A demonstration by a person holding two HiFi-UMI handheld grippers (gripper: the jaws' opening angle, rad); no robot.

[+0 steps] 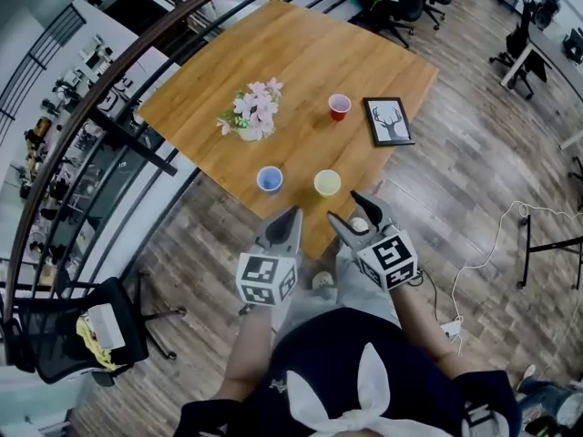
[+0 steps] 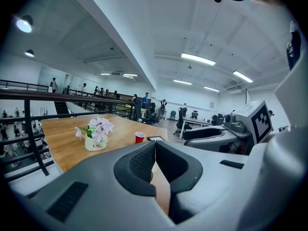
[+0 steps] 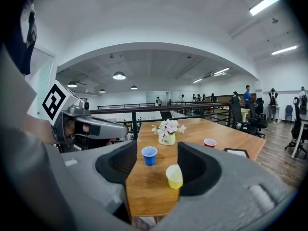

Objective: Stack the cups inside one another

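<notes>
Three small cups stand apart on the wooden table [image 1: 301,62]: a blue cup [image 1: 269,179] [image 3: 149,155] and a yellow cup [image 1: 327,183] [image 3: 174,176] near the front edge, and a red cup [image 1: 339,106] [image 3: 209,142] [image 2: 140,137] further back. My left gripper [image 1: 290,215] [image 2: 155,150] hovers just off the front edge below the blue cup, its jaws together and empty. To its right, my right gripper [image 1: 346,208] [image 3: 156,170] points at the table with its jaws apart. Nothing is between them; the yellow cup stands beyond them.
A white pot of pink flowers [image 1: 252,112] [image 3: 167,130] stands left of the red cup. A black picture frame [image 1: 388,121] [image 3: 236,152] lies flat at the table's right side. A dark railing [image 1: 137,57] runs along the table's left, and office chairs stand behind it.
</notes>
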